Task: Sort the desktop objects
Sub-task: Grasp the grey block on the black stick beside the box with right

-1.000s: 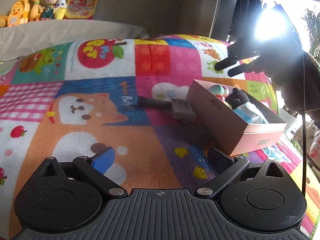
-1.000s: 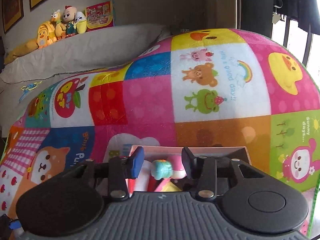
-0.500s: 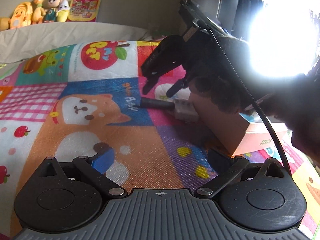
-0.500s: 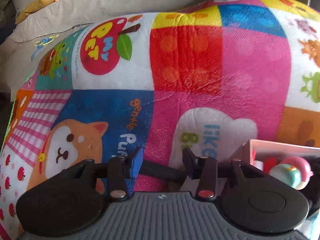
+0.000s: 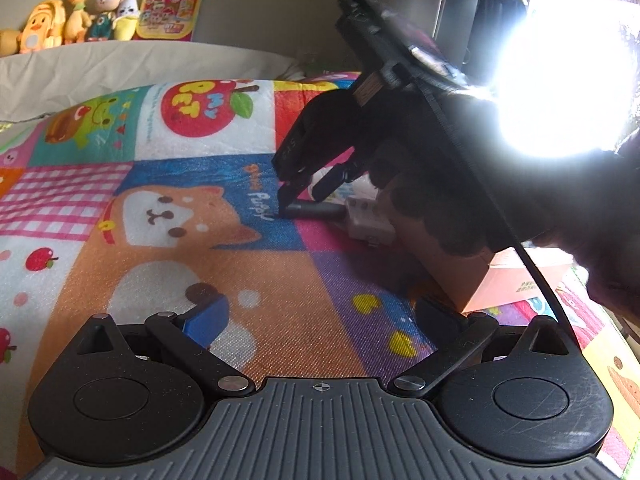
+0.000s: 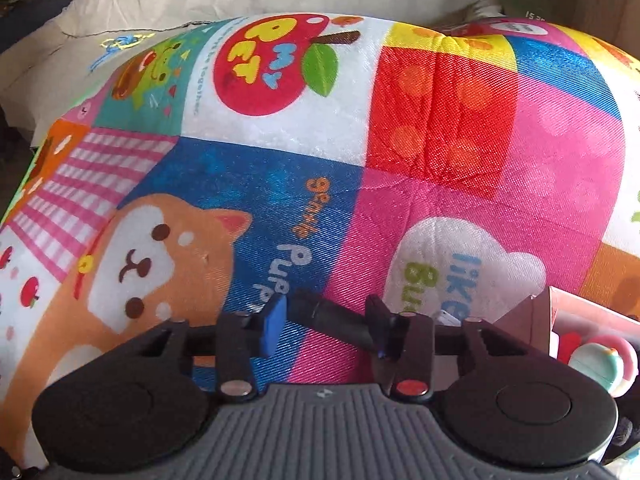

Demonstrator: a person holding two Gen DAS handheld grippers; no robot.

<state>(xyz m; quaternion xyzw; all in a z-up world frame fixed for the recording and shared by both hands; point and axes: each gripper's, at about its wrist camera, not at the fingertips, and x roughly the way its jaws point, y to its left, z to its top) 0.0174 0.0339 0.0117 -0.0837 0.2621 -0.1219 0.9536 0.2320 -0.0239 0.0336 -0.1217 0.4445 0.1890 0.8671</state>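
A: Right tongs [image 6: 326,322]?
B: Closing, dark handle [image 6: 332,316] of the toy hammer [image 5: 340,216] between the two pads; can't confirm they press yet.
A: Hammer location?
B: Flat on the play mat [image 5: 200,264], grey head touching the pink box [image 5: 516,280], handle pointing away from the box toward the puppy print.
A: Left tongs [image 5: 320,316]?
B: Spread wide, nothing between them, hovering over the mat on the near side of the box.
A: Box contents?
B: Small toys, one round pastel figure [image 6: 600,364] visible inside the box.
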